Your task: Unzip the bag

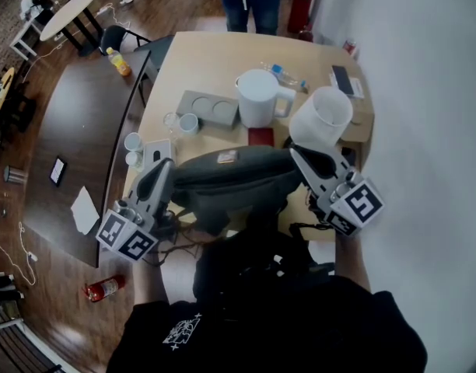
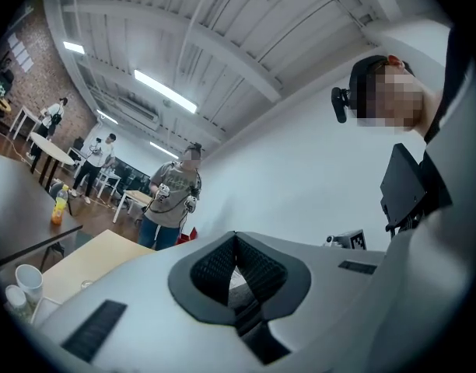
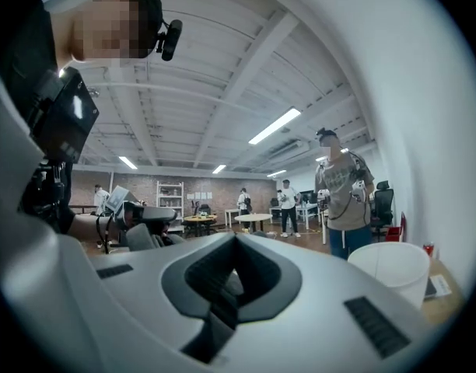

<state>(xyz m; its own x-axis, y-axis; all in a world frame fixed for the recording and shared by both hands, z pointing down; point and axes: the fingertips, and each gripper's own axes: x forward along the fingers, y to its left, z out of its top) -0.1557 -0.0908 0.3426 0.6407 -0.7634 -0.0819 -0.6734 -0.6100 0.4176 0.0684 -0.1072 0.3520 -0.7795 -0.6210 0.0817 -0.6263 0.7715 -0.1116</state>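
Held level and pinched shut on nothing, left tool [image 1: 165,168] and right tool [image 1: 296,155] flanking the bag [image 1: 230,179] just below, seemingly clear of it; zip unseen, open or closed.

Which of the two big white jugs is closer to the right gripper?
The right-hand jug, just beyond the right gripper; the jug with the handle stands farther off, to its left.

Open shared workspace: brick wall [image 3: 221,186], ceiling strip lights [image 3: 274,125], scattered tables [image 3: 253,217], standing people [image 3: 288,193].
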